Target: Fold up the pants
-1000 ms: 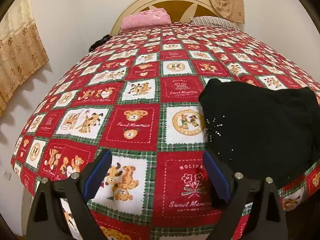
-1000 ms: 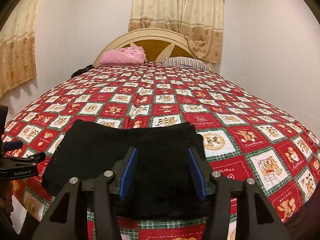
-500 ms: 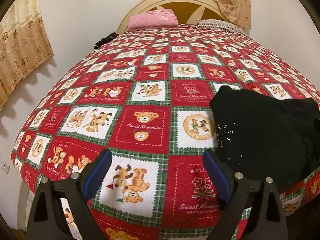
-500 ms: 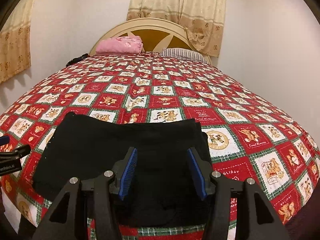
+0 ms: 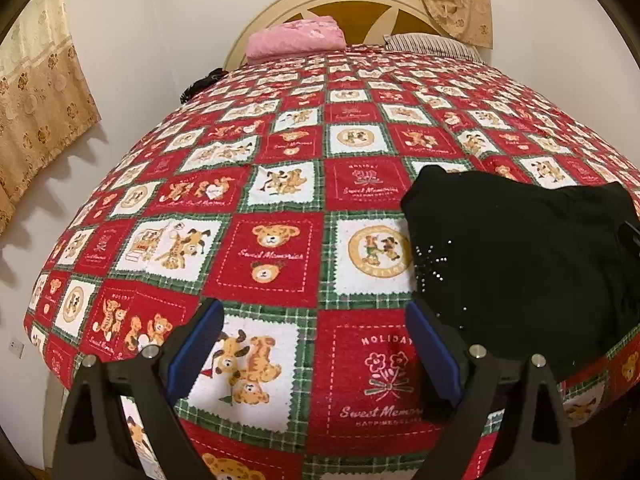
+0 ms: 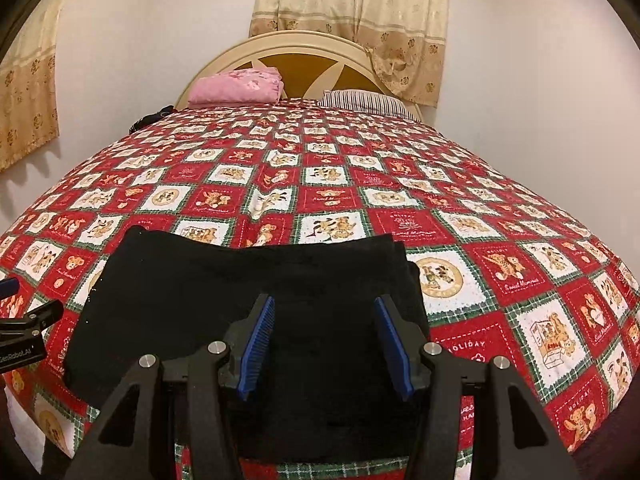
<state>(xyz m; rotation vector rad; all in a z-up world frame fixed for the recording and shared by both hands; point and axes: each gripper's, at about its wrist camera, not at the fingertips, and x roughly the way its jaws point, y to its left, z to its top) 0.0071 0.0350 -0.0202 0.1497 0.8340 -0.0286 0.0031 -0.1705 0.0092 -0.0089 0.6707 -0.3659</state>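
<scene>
Black pants (image 6: 224, 292) lie folded in a flat rectangle near the foot edge of the bed. They also show at the right of the left wrist view (image 5: 520, 248), with small sparkly dots on one corner. My right gripper (image 6: 325, 344) is open and empty, held over the near part of the pants. My left gripper (image 5: 314, 352) is open and empty, over the bare bedspread to the left of the pants. The left gripper's tip also shows at the left edge of the right wrist view (image 6: 24, 320).
A red, green and white bear-print bedspread (image 5: 272, 208) covers the bed. A pink folded cloth (image 6: 236, 88) and a striped pillow (image 6: 368, 102) lie by the headboard (image 6: 312, 56). Curtains (image 6: 352, 12) hang behind. A dark object (image 5: 200, 84) lies at the bed's far left edge.
Both grippers have drawn back and risen a little from the pants. Both stay open. The pants have not moved.
</scene>
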